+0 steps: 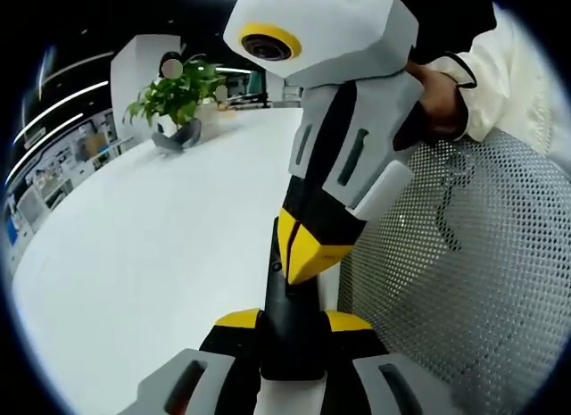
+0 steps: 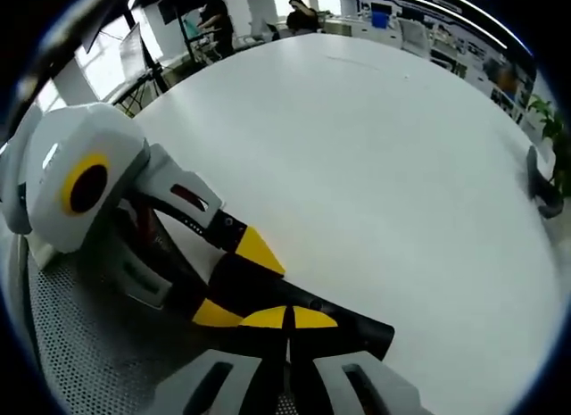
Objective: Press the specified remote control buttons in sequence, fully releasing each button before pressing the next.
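- Remote [image 1: 290, 330] black, clamped between left gripper [image 1: 293, 321] jaws at white worktop [image 1: 161, 245] edge.
- Right gripper [image 2: 289, 319], jaws together, tips touching remote [image 2: 343, 321].
- Potted plant [image 1: 177, 98] at far side.

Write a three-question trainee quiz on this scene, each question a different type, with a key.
1. True or false: the left gripper grips the black remote.
2. Multiple choice: where are the right gripper's shut yellow tips? A) on the remote B) beside the plant C) high over the bare table
3. Fill in: the plant stands on the white ____.

Key: 1 true, the remote sits between its jaws. 2 A, they meet at the remote's top face. 3 table.
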The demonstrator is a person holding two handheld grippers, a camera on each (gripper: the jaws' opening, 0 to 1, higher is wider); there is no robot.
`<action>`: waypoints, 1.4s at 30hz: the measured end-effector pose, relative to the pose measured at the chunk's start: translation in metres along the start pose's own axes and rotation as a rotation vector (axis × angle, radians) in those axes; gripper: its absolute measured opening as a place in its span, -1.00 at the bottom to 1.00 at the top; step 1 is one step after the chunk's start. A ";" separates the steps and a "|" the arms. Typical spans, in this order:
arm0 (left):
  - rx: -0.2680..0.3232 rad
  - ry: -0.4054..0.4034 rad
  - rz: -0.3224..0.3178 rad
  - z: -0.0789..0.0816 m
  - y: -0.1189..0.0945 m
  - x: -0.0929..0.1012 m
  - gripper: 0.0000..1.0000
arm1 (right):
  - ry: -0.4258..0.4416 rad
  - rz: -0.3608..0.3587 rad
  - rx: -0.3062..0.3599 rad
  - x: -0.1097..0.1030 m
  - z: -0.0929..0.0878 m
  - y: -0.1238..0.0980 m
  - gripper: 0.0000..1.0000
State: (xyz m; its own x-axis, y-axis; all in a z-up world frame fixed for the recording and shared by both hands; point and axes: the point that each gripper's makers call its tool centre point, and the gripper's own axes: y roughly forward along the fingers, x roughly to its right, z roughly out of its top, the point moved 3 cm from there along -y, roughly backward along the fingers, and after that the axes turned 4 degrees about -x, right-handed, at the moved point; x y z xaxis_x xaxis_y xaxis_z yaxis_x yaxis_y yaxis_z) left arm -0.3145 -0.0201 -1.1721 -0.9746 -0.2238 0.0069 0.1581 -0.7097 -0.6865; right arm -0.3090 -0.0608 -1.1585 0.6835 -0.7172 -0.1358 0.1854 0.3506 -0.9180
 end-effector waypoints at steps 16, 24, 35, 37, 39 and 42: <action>0.003 0.001 -0.001 0.001 0.000 0.000 -0.49 | 0.050 0.050 -0.009 -0.001 0.001 -0.001 -1.00; 0.004 0.001 0.000 0.001 0.001 0.000 -0.49 | 0.035 0.075 0.017 -0.006 0.005 -0.002 -1.00; 0.007 0.000 0.002 0.001 0.000 0.000 -0.49 | -0.040 0.071 -0.001 -0.014 0.004 0.002 -1.00; 0.009 0.000 0.002 0.001 0.000 0.000 -0.49 | -0.011 0.087 0.005 -0.012 0.004 0.002 -1.00; 0.009 0.000 0.002 0.001 0.000 0.000 -0.49 | 0.010 0.095 0.010 -0.010 0.004 0.003 -1.00; 0.004 -0.001 0.005 0.001 0.000 0.000 -0.49 | -0.002 0.088 0.007 -0.013 0.004 0.003 -1.00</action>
State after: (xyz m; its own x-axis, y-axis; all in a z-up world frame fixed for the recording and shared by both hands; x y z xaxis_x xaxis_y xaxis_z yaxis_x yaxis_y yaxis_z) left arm -0.3147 -0.0207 -1.1714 -0.9738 -0.2274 0.0041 0.1632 -0.7113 -0.6836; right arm -0.3144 -0.0478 -1.1575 0.6990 -0.6819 -0.2154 0.1289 0.4164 -0.9000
